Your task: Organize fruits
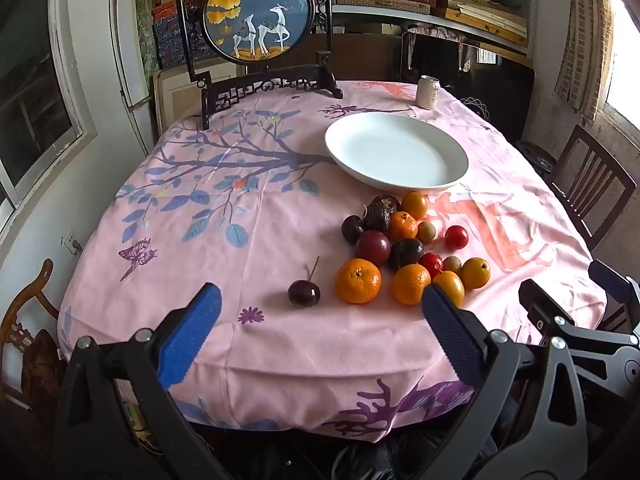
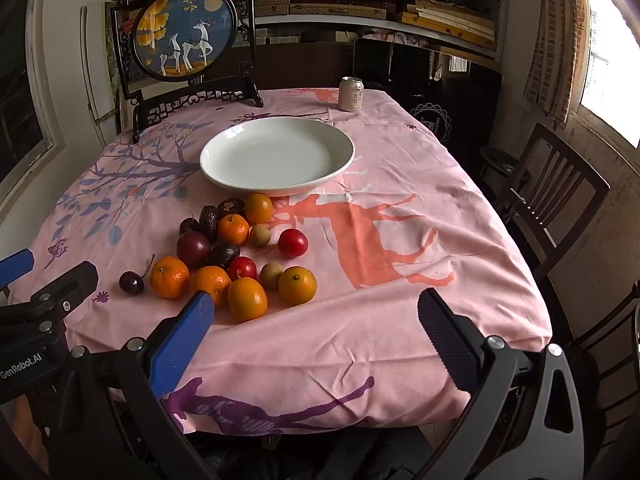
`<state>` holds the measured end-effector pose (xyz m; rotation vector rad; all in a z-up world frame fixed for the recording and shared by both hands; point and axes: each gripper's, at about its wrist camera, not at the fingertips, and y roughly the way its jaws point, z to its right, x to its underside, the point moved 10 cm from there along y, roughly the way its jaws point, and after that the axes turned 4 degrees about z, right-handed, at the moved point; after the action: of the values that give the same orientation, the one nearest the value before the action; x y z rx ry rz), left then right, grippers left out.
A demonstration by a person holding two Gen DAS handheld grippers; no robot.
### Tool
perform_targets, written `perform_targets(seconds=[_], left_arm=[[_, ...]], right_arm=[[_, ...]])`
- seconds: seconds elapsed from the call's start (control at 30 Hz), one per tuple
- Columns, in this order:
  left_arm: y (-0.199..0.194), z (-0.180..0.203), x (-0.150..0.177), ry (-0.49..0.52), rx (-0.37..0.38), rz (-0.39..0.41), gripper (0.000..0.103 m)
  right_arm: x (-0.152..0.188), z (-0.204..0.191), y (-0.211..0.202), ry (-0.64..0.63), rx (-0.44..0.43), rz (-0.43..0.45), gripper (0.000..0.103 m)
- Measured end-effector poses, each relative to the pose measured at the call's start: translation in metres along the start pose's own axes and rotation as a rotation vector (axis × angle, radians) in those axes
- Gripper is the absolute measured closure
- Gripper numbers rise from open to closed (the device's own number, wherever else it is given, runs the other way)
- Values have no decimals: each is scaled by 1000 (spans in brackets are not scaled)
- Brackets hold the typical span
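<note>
**Both grippers wide, nothing held; fruit heaped beside the plate**

Left gripper (image 1: 322,304): jaws spread fully, empty, tilted down over the near edge of the worktop (image 1: 200,240); a lone cherry (image 1: 304,292) lies on the cloth between its fingers, untouched; one mandarin (image 1: 358,281) just beside the cherry. Right gripper (image 2: 316,308): jaws equally wide, gripping nothing, hovering over bare pink cloth; its blue finger sits just in front of the fruit pile (image 2: 240,248). Pile: mandarins, small oranges, dark plums, red tomatoes, pale longans, all touching or near one another, on the cloth just nearer than the white plate (image 2: 224,160); plate holds no fruit. Drink can (image 2: 351,94) stands at the far edge; framed deer panel (image 1: 258,12) far left.
</note>
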<state>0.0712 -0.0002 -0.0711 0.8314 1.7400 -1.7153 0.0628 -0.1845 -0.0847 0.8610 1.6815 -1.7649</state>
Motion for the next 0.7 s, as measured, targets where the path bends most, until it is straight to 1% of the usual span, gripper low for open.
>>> perform_targets(seconds=[0.7], left_arm=[[0,0,0,3,-3,2,2]], right_arm=[[1,0,1,0,-1,-1,1]])
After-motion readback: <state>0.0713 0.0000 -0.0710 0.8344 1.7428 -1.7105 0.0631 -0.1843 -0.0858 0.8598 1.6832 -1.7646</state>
